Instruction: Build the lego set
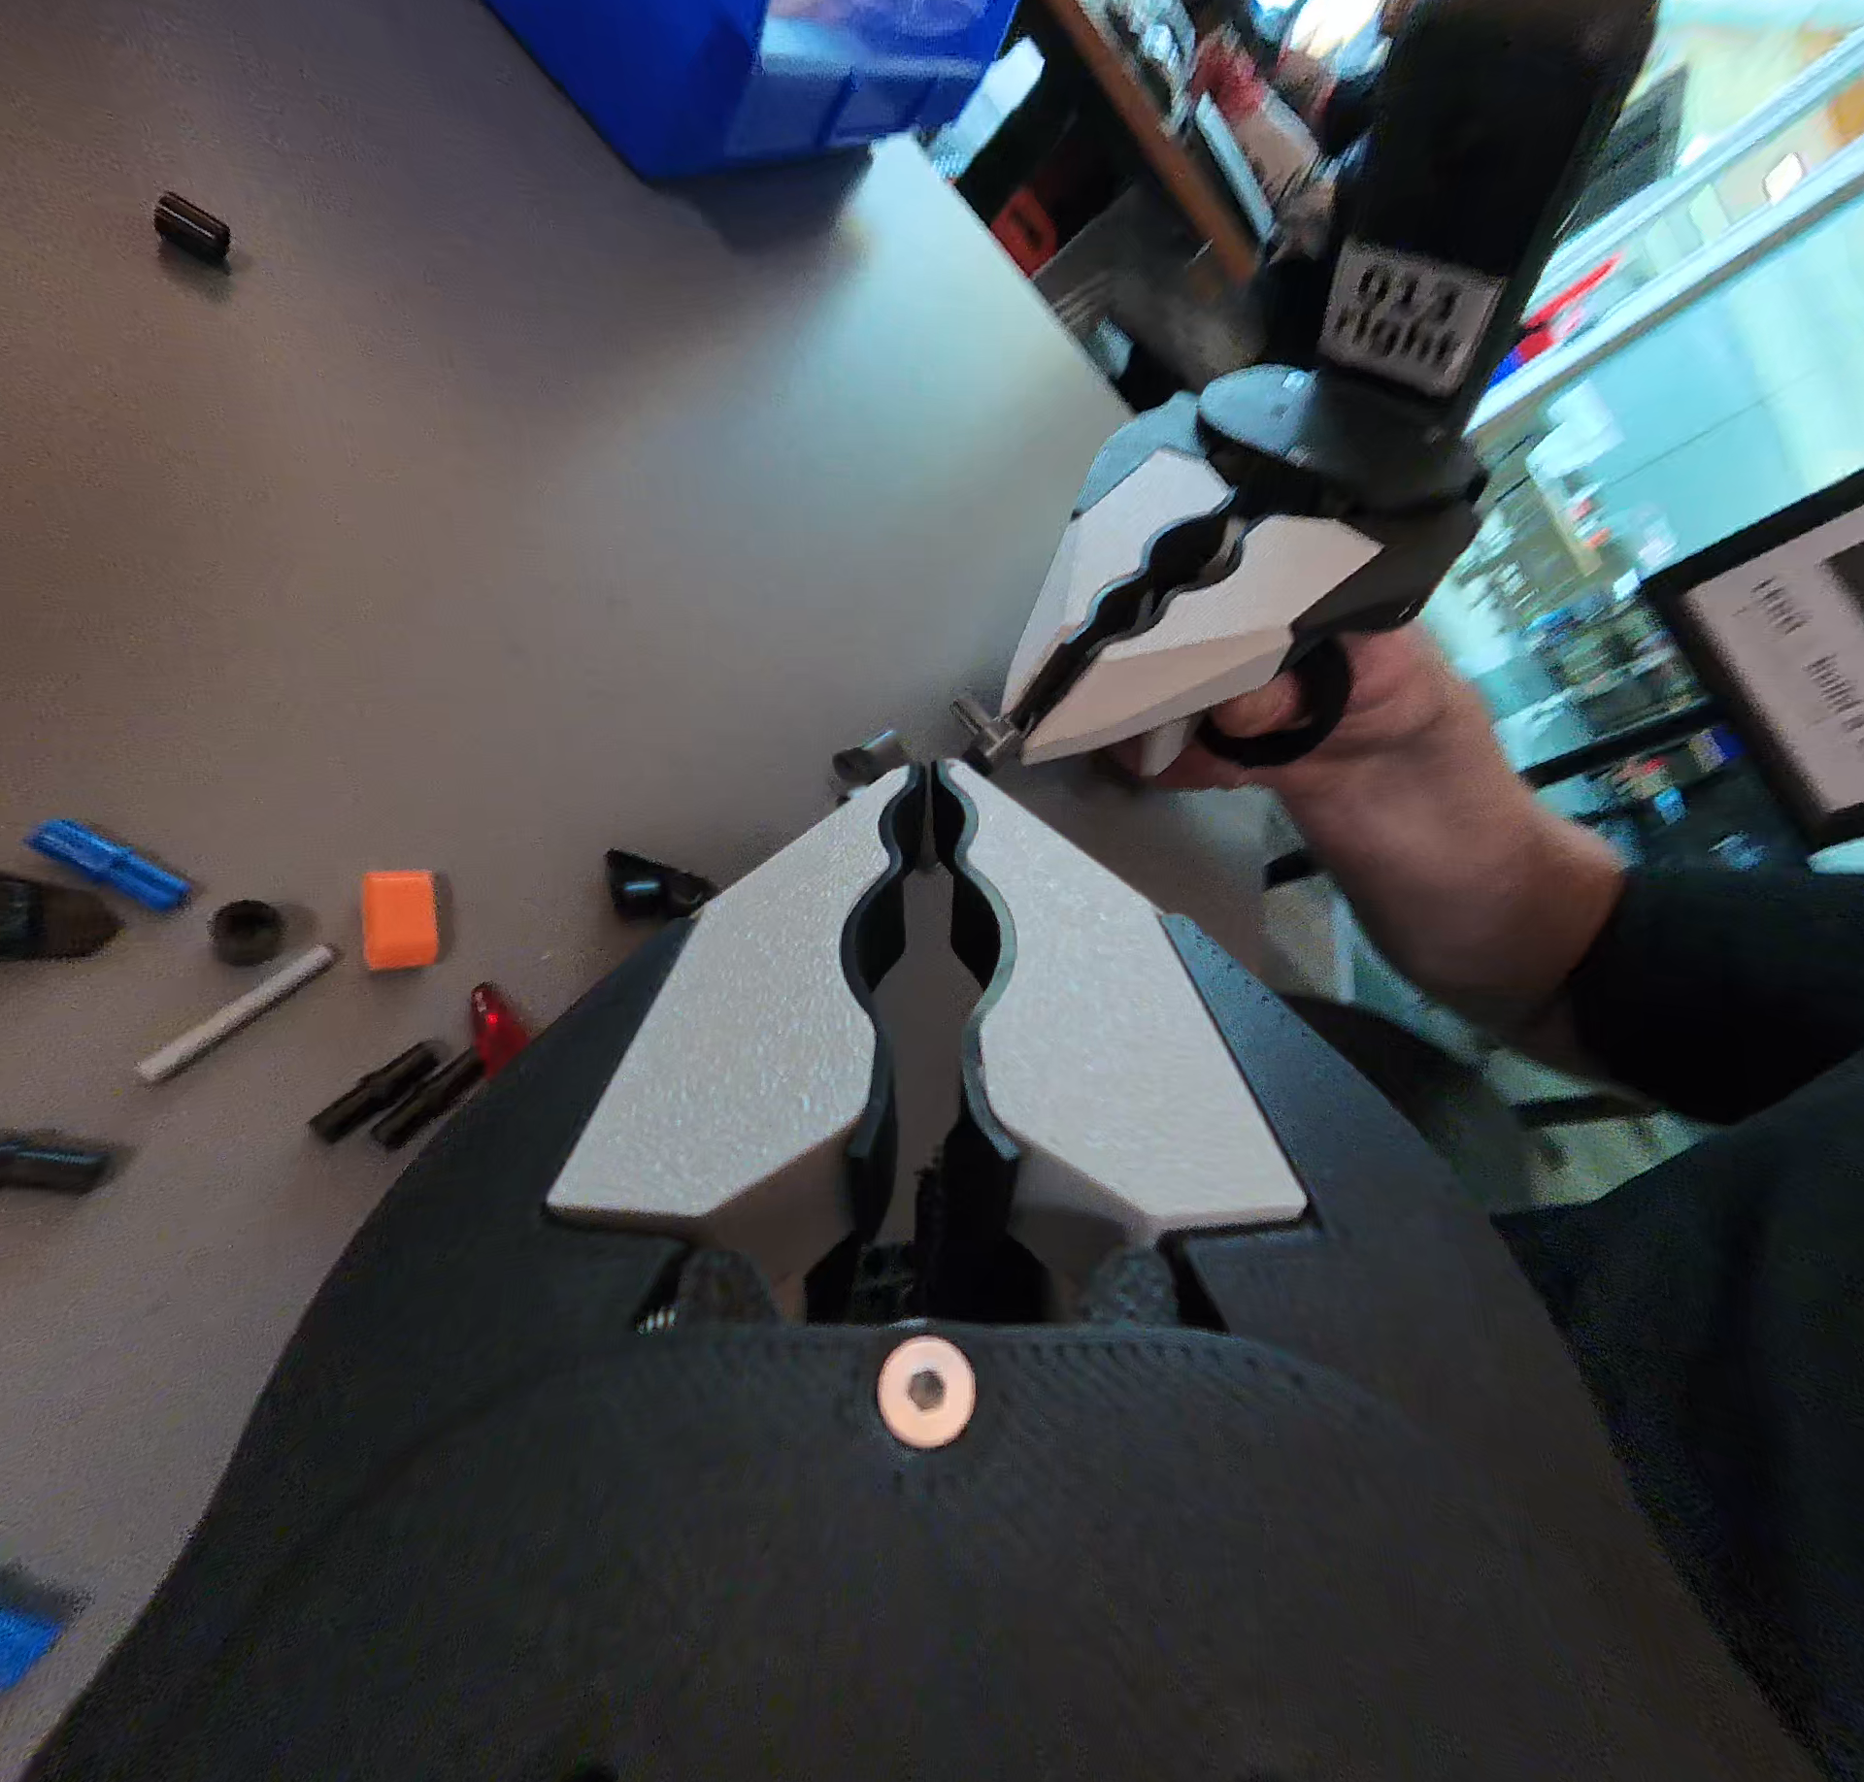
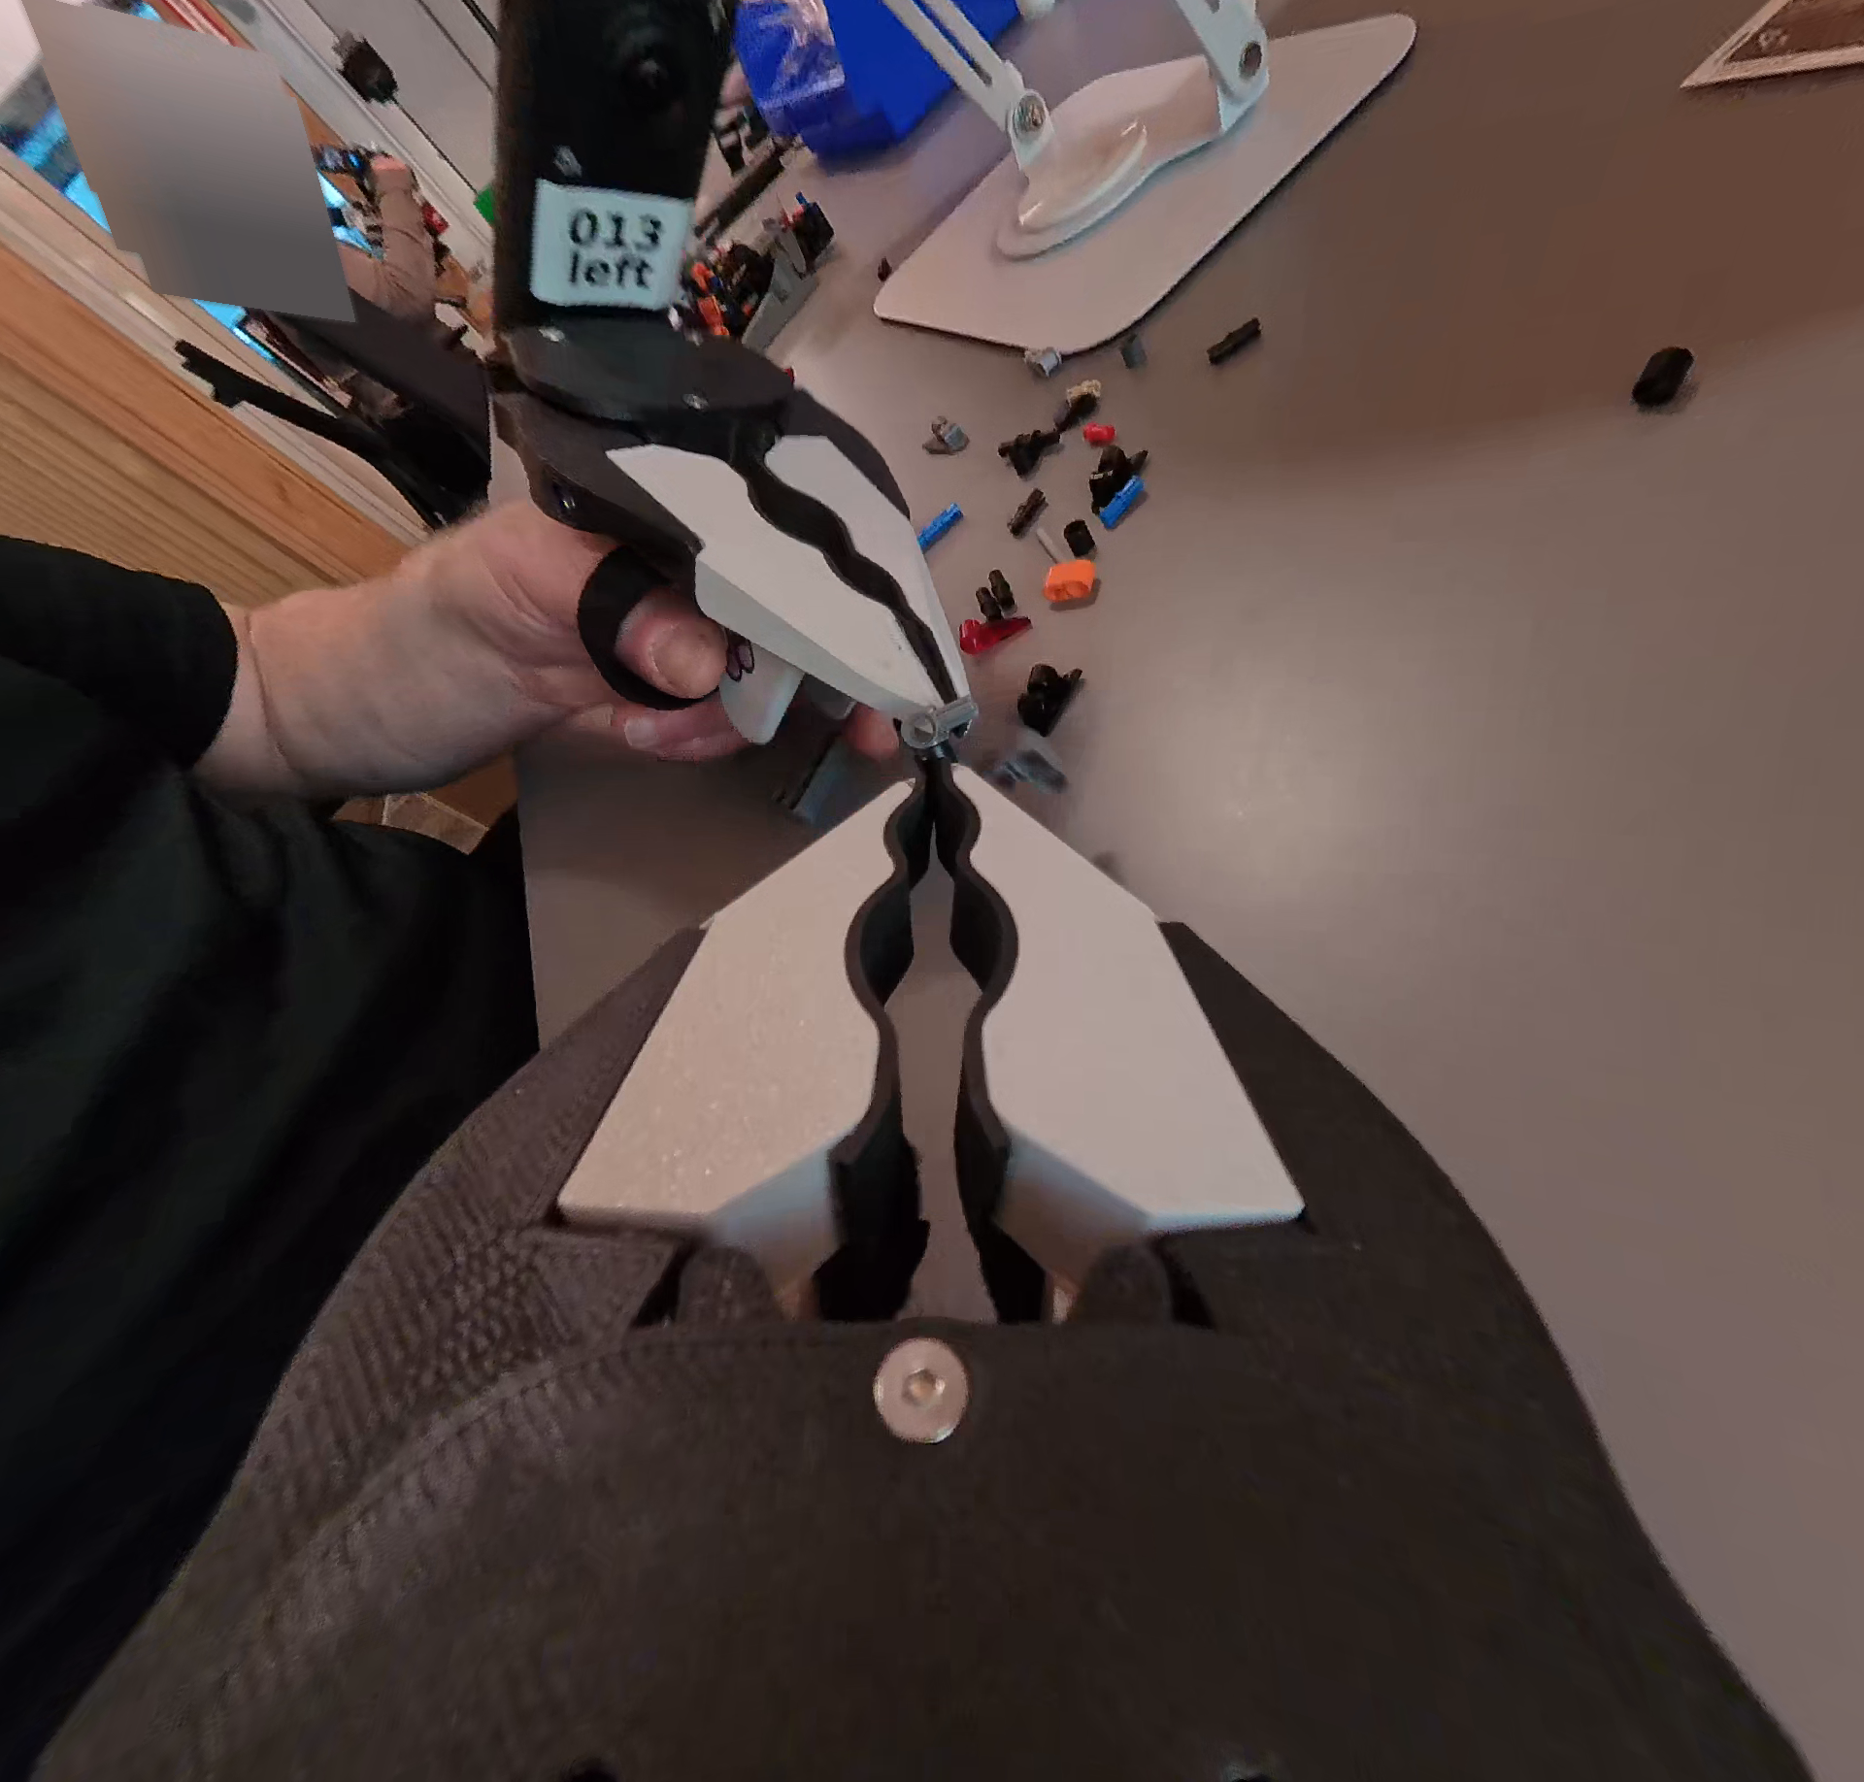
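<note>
A grey table point(image 2: 1513, 826) is carrying the work. Loose pieces are lying scattered on it: an orange brick point(image 1: 399, 919), a blue pin point(image 1: 106, 863), a white axle point(image 1: 234, 1013), a red translucent piece point(image 1: 497, 1028) and several black connectors point(image 1: 398, 1093). A blue bin point(image 1: 726, 29) is standing at the far side of the table, and a white stand with a flat base point(image 2: 1140, 251) is sitting near it. A printed sheet point(image 2: 1785, 29) is lying at the far corner. Shelving and glass partitions are showing, blurred, in the background.

The left gripper point(image 2: 948, 715) is being held in a bare hand point(image 2: 484, 645) with a finger through the trigger ring, and is angling down toward the table edge. Its fingers are clamped on a small grey connector point(image 2: 938, 722), held at the very tips.

The right gripper point(image 1: 999, 730) is being held in the other hand point(image 1: 1392, 755) and is pointing toward the left one. Its fingers are clamped on a small grey pin piece point(image 1: 983, 733). In the right wrist view a dark stub point(image 2: 940, 766) is protruding from its tips.

The two gripper tips are meeting just above the table near its edge, with the two grey pieces touching or just apart; the frames do not settle which.
</note>
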Motion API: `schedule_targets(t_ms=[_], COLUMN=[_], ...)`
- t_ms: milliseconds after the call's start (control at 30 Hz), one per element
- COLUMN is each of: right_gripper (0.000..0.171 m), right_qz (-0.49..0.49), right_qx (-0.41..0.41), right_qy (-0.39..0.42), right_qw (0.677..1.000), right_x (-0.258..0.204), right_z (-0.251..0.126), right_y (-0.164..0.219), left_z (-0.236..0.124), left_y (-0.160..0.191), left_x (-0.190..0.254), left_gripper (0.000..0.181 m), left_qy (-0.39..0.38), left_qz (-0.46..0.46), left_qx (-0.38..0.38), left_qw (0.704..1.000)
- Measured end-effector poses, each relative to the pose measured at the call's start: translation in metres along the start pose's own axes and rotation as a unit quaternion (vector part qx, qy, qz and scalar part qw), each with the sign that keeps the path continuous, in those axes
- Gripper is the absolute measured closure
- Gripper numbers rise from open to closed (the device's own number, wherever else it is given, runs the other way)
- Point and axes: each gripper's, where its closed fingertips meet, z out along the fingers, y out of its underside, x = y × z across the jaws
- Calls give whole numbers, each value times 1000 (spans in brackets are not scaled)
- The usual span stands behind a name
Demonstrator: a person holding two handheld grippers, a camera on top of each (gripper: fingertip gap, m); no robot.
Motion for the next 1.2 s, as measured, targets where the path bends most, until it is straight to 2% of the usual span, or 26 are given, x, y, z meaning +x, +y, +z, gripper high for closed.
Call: schedule_targets(t_ms=[67,200,367,500,600,700,767,1000,1200], right_gripper=[171,171,171,171,171,171,171,171,171], right_qz=[-6,-8,-9,-1,4,6,17,20,18], right_qx=[-10,-9,-12,-1,11,22,30,29,28], right_qy=[1,-2,-10,-9,-3,9,9,3,-7], right_qw=[1000,1000,1000,1000,1000,1000,999,999,999], right_x=[-2,-3,-7,-5,-3,4,7,10,8], right_z=[1,1,1,-3,-11,-20,-25,-29,-29], right_y=[3,4,5,2,-2,-2,0,-1,-1], left_z=[-4,-30,-50,-48,-32,-10,0,11,5], left_y=[5,-1,1,-5,-9,-9,-7,5,11], left_x=[-3,-8,-1,3,-2,-10,-13,-26,-26], left_gripper=[181,181,177,171,166,153,152,144,150], left_qy=[-19,-60,-75,-93,-104,-107,-106,-120,-94], left_qz=[31,112,229,332,423,439,439,496,480], left_qx=[-27,-34,-58,-61,-91,-127,-148,-192,-220], left_qw=[999,991,969,937,895,883,880,838,844])
